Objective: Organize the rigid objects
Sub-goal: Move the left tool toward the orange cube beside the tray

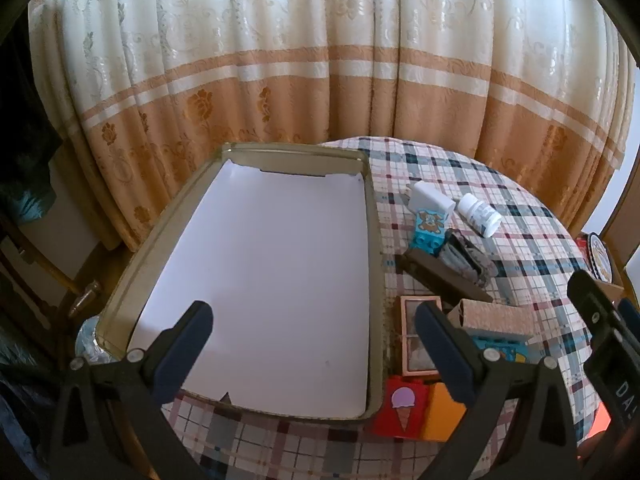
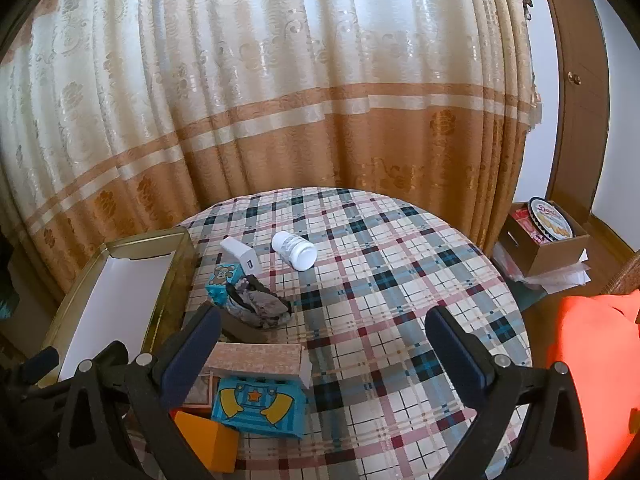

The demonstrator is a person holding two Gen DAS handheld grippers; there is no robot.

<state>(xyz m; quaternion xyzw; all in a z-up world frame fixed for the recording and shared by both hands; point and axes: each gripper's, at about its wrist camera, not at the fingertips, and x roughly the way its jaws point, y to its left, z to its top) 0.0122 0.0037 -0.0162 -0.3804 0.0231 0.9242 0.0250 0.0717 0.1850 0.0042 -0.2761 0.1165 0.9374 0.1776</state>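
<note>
on the plaid-covered counter point(image 2: 400, 280), left side, a gold tin tray point(image 1: 372, 240) lined with white paper sits with nothing in it, so sorting looks not yet begun. right of it the items cluster: a pink box point(image 2: 260, 356), blue star block point(image 2: 260, 404), orange block point(image 2: 208, 436), red ice-cream block point(image 1: 402, 404), bear block point(image 1: 430, 226), white charger point(image 2: 240, 256) and, farthest, a pill bottle point(image 2: 294, 250) on its side. left tool point(image 1: 314, 342) and right tool point(image 2: 324, 344) both hang apart, holding nothing. next likely calls for picking a near block; neighbours crowd it closely.
</note>
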